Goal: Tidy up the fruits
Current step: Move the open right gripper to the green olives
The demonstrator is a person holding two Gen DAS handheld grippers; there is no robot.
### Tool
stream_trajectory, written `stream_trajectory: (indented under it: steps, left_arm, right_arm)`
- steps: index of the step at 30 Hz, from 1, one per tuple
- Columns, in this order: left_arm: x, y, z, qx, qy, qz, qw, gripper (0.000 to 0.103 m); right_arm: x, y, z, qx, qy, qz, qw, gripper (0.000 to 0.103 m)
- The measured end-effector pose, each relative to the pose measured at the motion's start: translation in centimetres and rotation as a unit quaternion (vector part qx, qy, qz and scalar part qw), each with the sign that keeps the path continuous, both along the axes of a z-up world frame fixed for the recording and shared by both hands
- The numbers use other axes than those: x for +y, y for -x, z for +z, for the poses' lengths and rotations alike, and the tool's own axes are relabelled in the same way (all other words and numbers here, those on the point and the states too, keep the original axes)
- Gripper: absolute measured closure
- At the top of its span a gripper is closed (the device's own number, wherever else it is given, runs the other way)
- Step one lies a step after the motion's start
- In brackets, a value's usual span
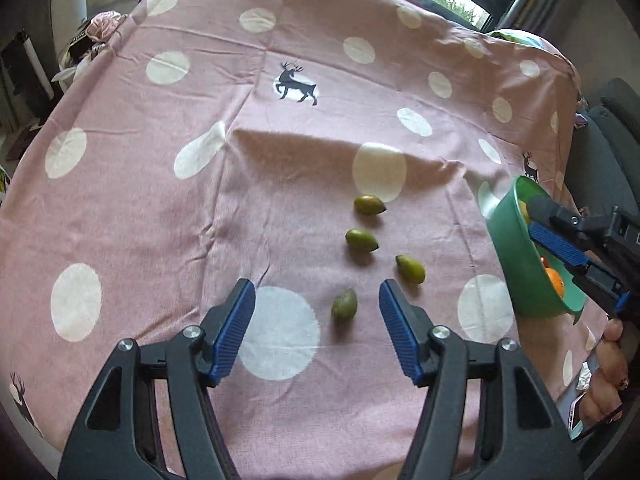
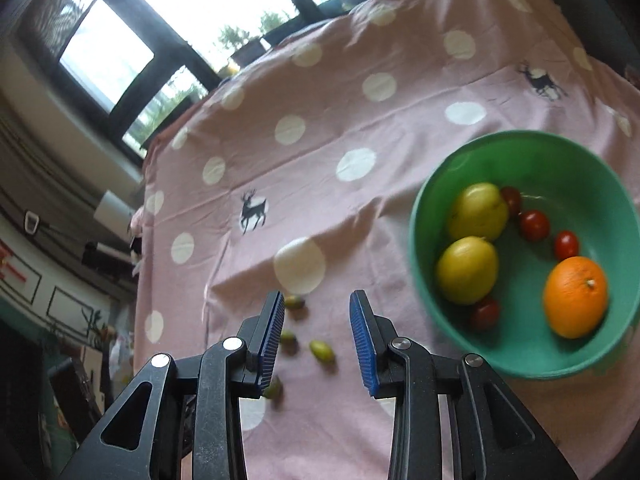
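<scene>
Both tongs stood spread and empty: left gripper [image 1: 316, 312] above four small green fruits [image 1: 362, 236] mid-tablecloth [image 1: 160, 208], right gripper [image 2: 316, 332] beside the green bowl [image 2: 424, 264]. Only the right wrist view showed the bowl's contents: two yellow-green fruits [image 2: 467, 270], an orange [image 2: 576, 297], cherry tomatoes [image 2: 534, 225]. From the left view its rim hid most contents.
</scene>
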State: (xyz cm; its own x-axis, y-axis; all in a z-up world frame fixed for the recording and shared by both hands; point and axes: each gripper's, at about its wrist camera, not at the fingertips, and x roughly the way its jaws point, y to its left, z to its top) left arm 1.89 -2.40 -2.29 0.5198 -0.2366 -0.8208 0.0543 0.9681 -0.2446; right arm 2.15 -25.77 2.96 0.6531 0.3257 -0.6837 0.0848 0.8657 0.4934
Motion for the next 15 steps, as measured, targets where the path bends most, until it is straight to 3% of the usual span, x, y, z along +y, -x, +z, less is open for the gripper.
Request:
stream_trajectory:
  steps: [5,9,15]
  left_arm:
    - [-0.5,-0.2,-1.4,0.018,0.013,-0.024,0.9995,0.049]
    - [-1.3,-0.5,-2.4,0.029,0.011,-0.032,0.9990,0.063]
    - [-2.4,-1.0,-3.7,0.050,0.003,-0.039,0.9980,0.064]
  right_arm:
    - [3.8,-1.9,-2.9,0.048,0.019,0.046,0.998,0.069]
    - [4.7,-2.4,-4.7,0.073,0.035,0.055,0.995,0.071]
    - [5.5,-3.6,-7.2,0.117,0.055,0.060,0.990,0.073]
